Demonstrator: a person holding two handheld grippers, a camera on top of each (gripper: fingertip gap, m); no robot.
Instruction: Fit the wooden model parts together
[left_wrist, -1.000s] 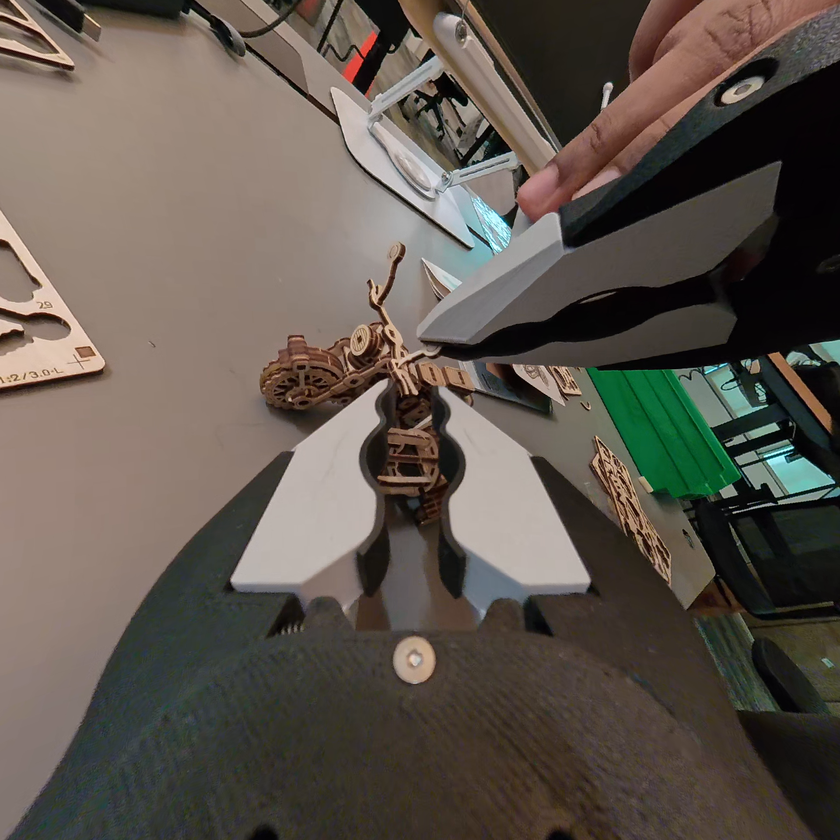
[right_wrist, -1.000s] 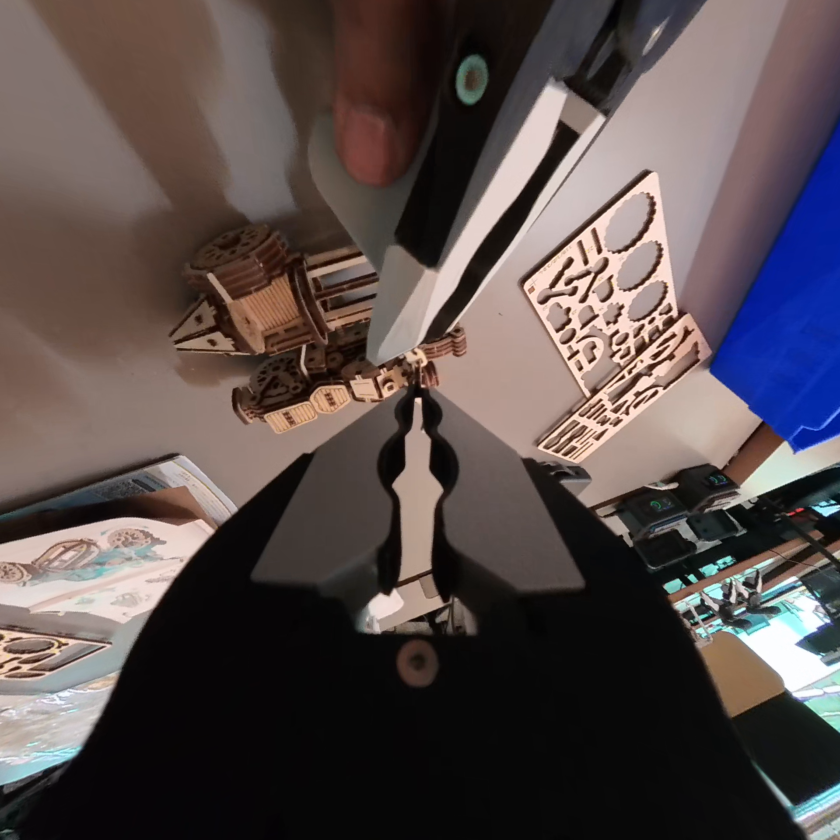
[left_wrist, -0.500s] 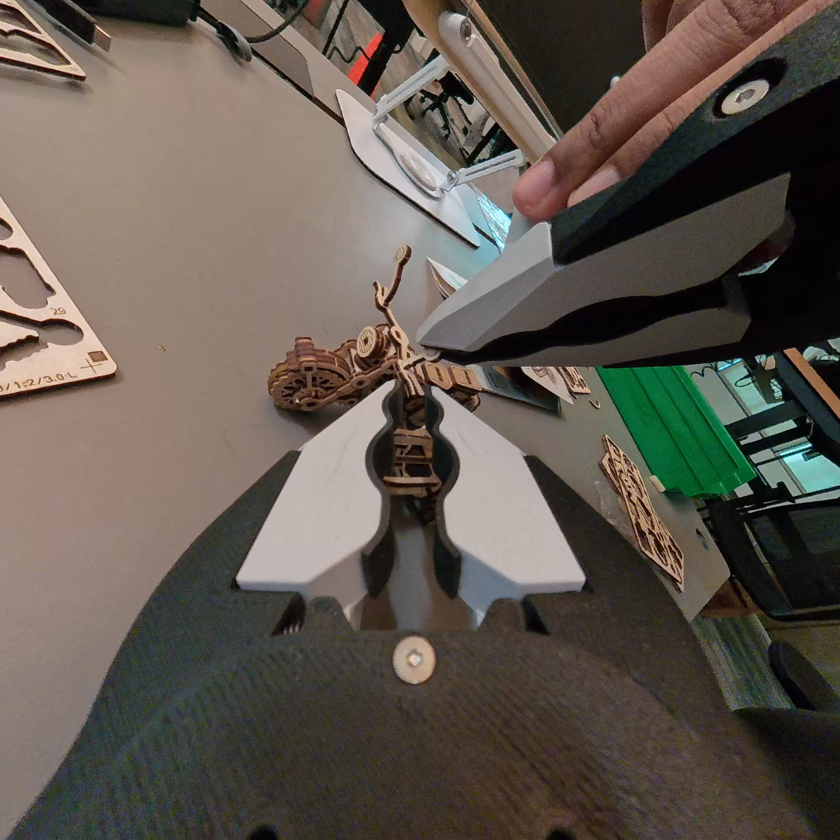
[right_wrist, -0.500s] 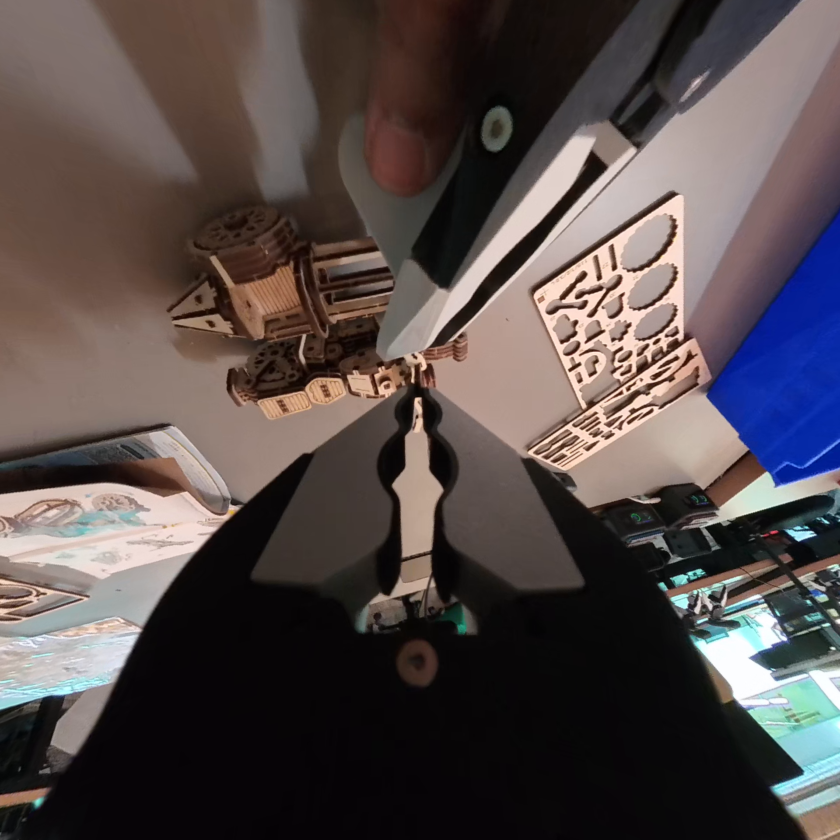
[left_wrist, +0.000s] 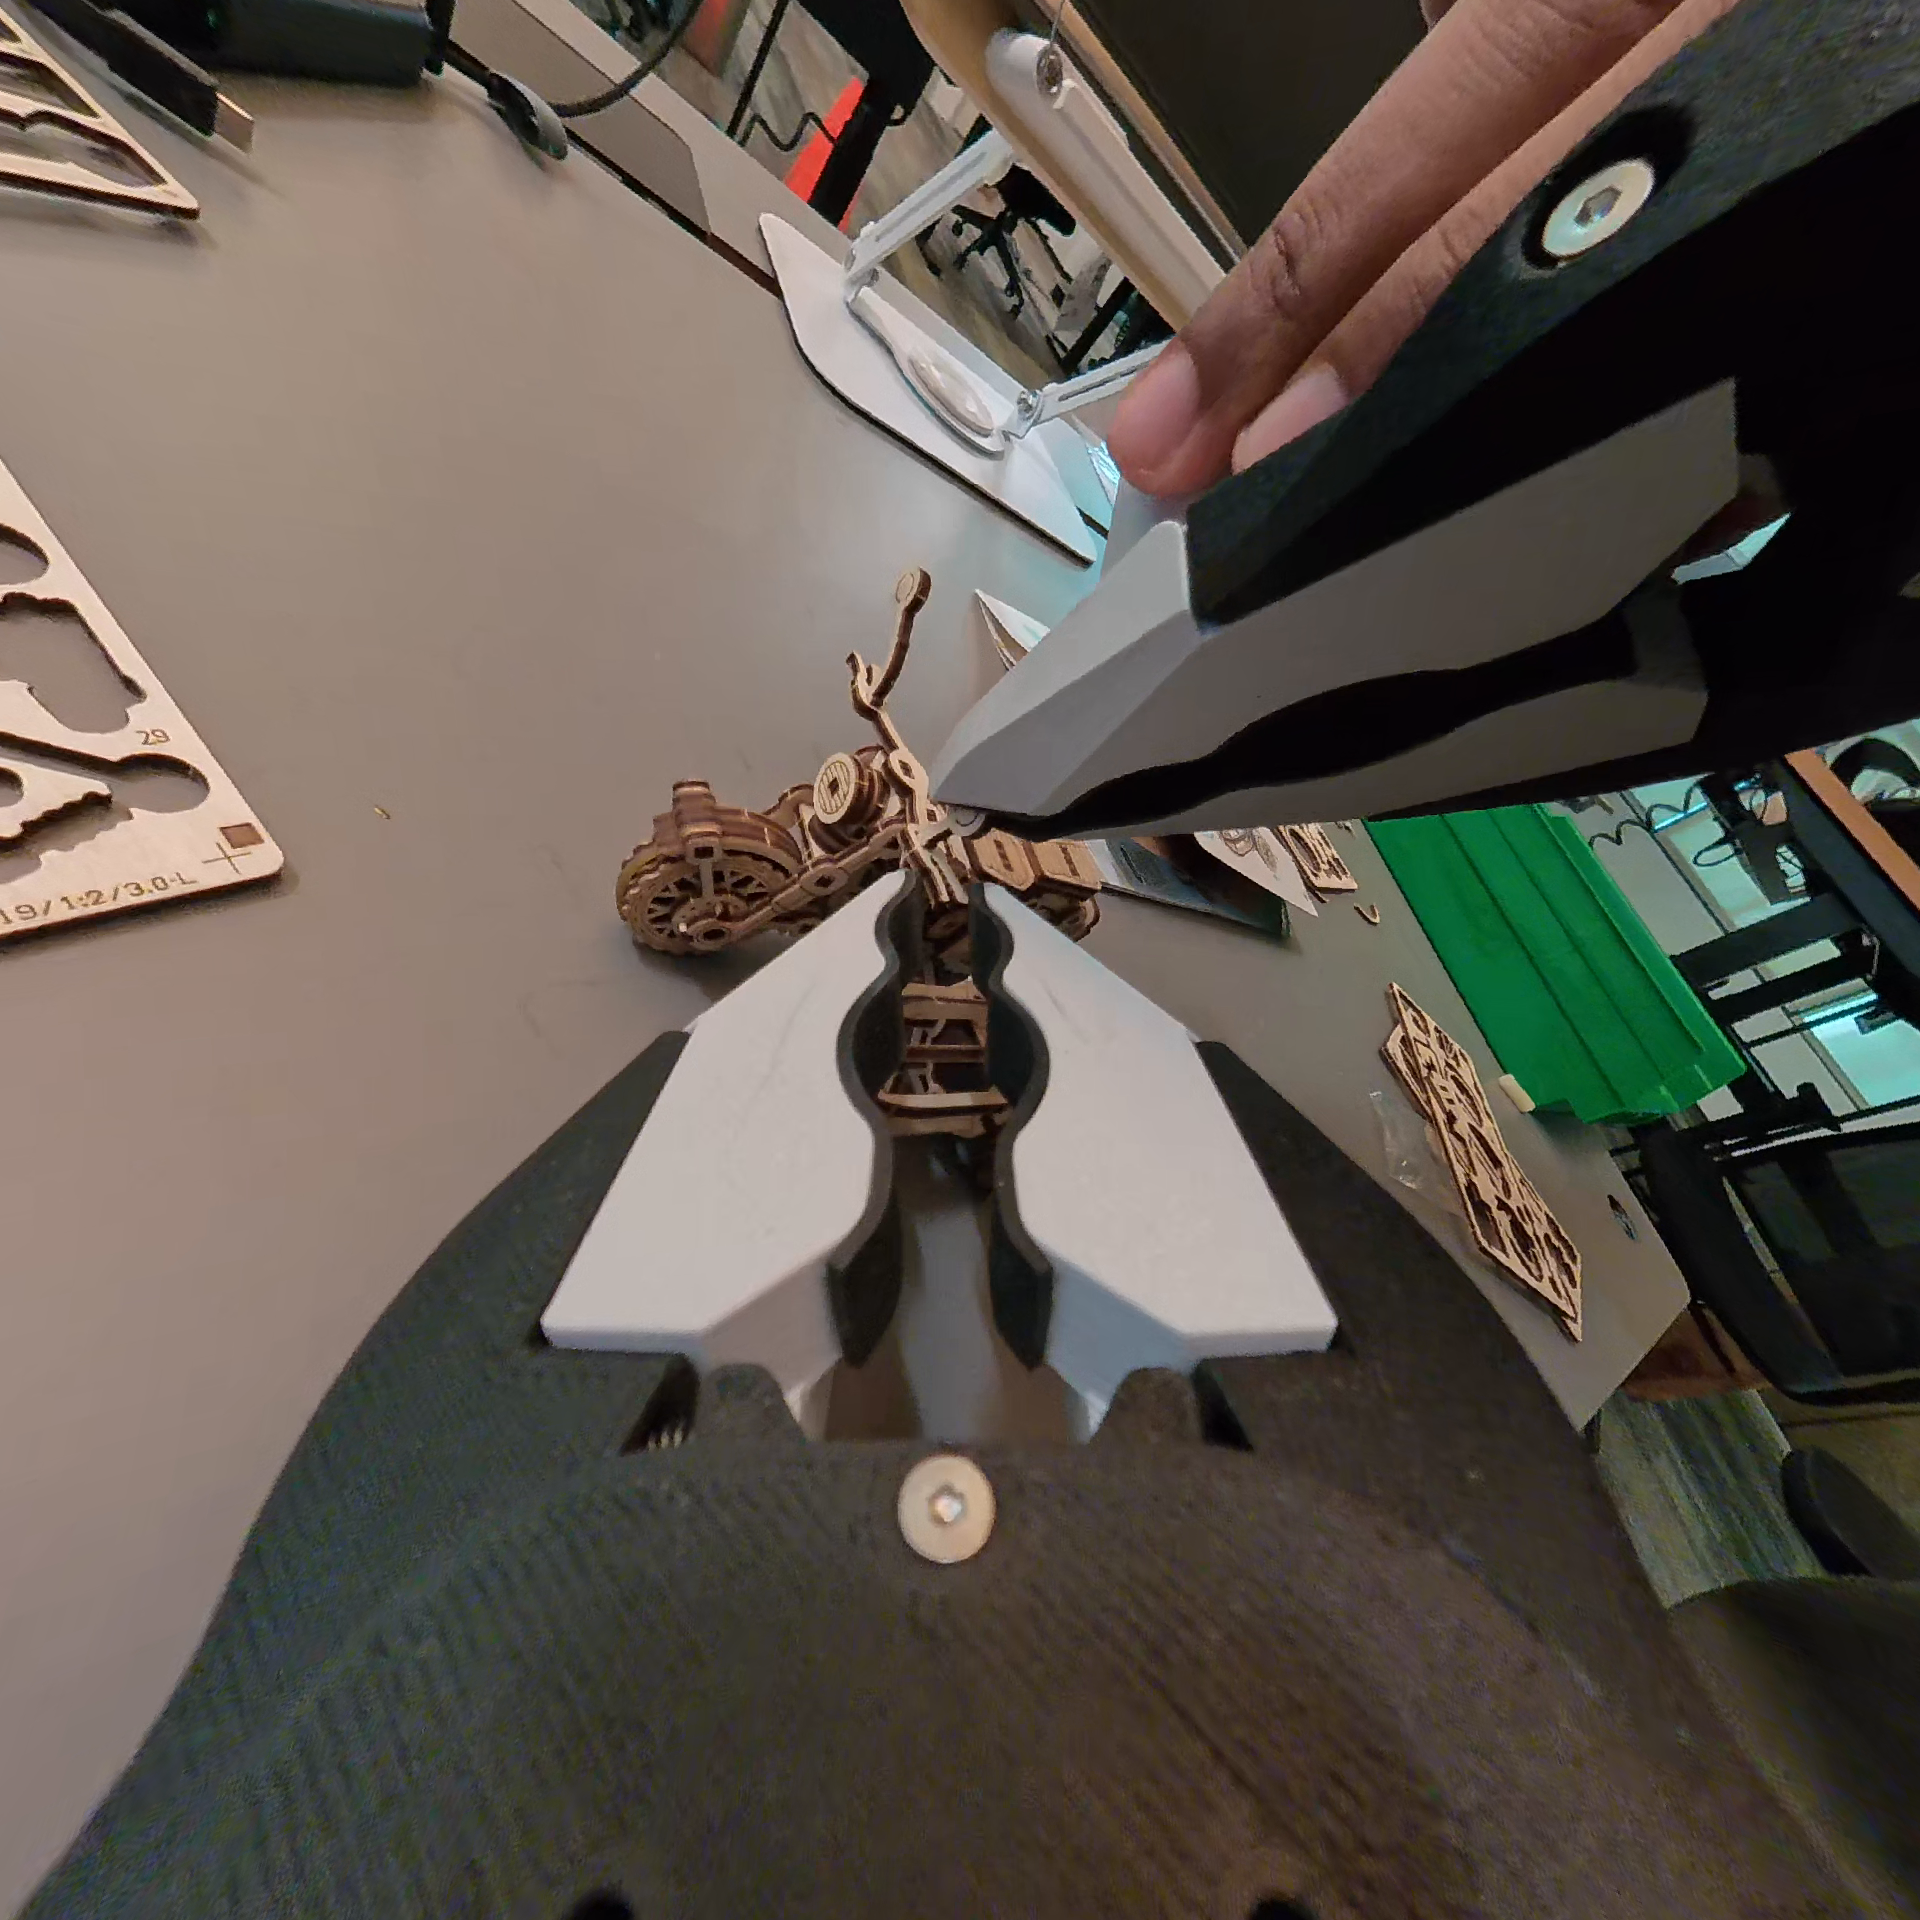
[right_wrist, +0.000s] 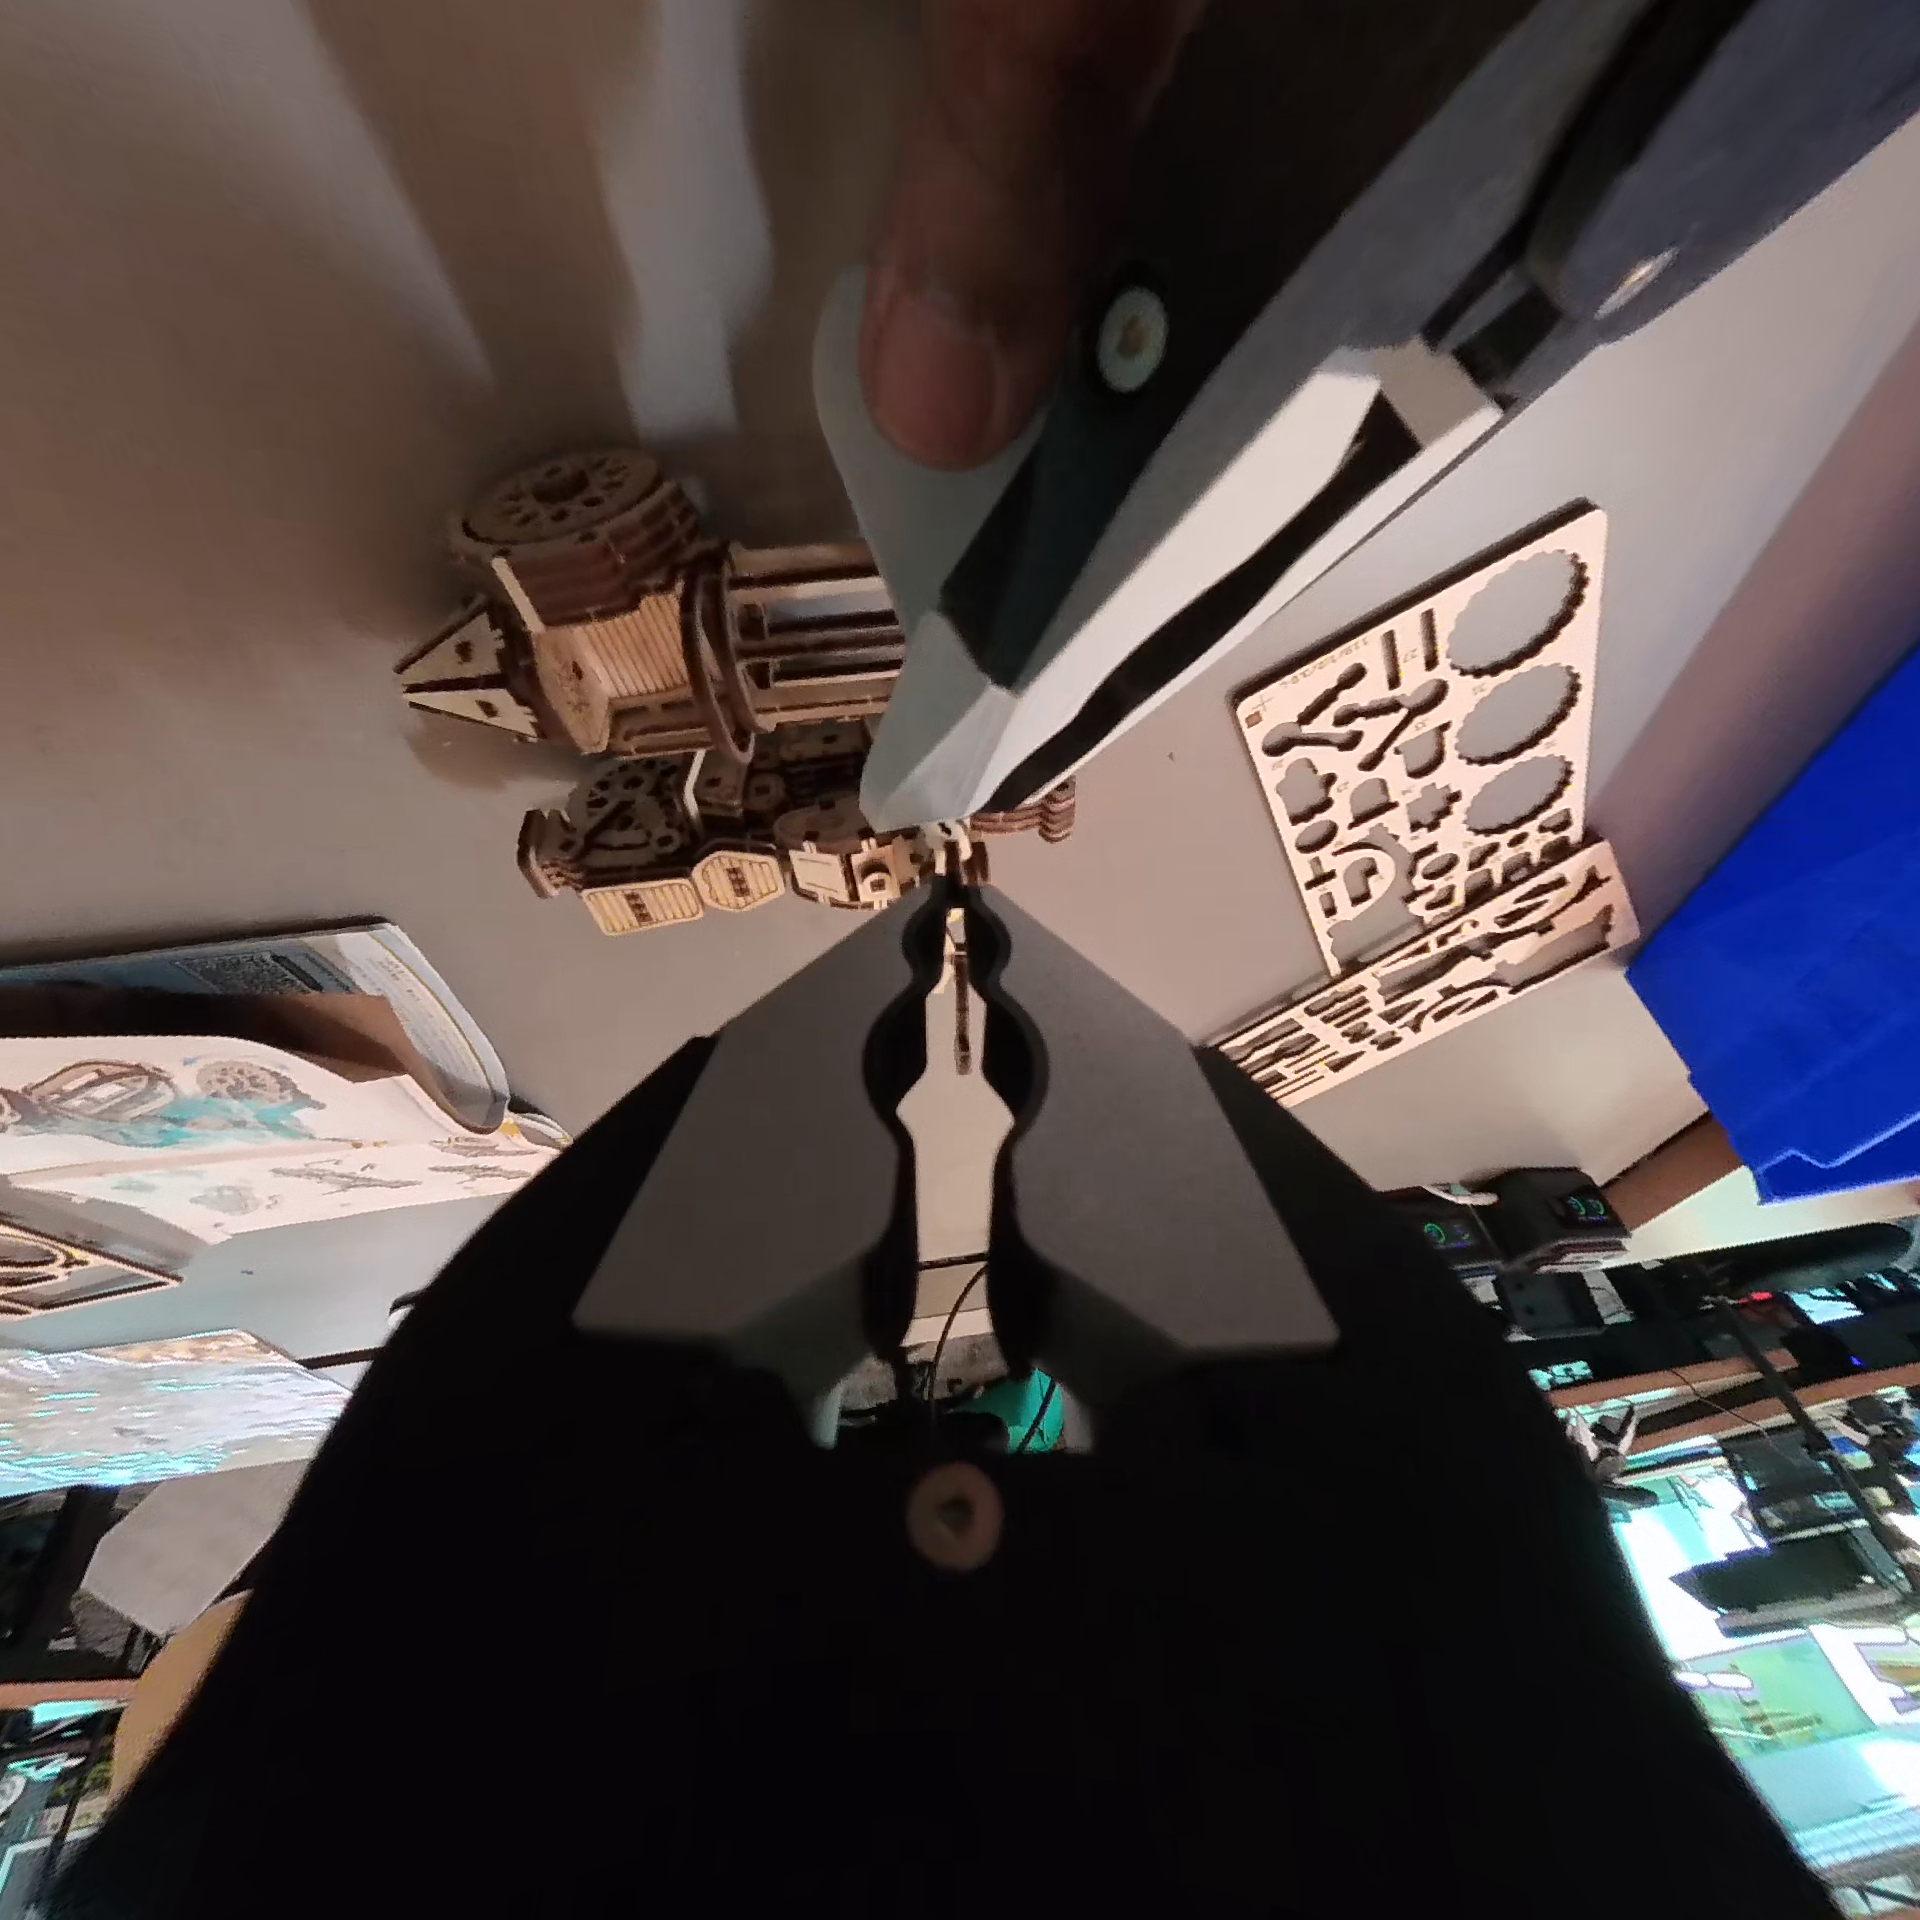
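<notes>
A wooden motorcycle model (left_wrist: 727, 883) with a sidecar (right_wrist: 623, 644) stands on the grey table (left_wrist: 416, 499). My left gripper (left_wrist: 940, 896) is shut on the model's front end, near the base of the handlebar (left_wrist: 896, 665). It comes in from the top of the right wrist view (right_wrist: 935, 821). My right gripper (right_wrist: 956, 896) is shut on a thin wooden part (right_wrist: 962, 997) and holds it against the model right at the left gripper's tips. It enters the left wrist view (left_wrist: 961, 816) from the upper right, with a hand (left_wrist: 1247, 343) on it.
Cut-out wooden sheets lie at the left (left_wrist: 104, 790) and beyond the model (right_wrist: 1434, 748). A stack of part sheets (left_wrist: 1486, 1164) and a green bin (left_wrist: 1538, 956) sit near the table's right edge. There is also a blue bin (right_wrist: 1787, 935), an instruction booklet (right_wrist: 208, 1091) and a white stand base (left_wrist: 914, 384). My left and right fingertips are right by each other.
Both grippers keep their hold. The model and the two grippers have shifted slightly together, and more of the thin part now shows between the right fingers.
</notes>
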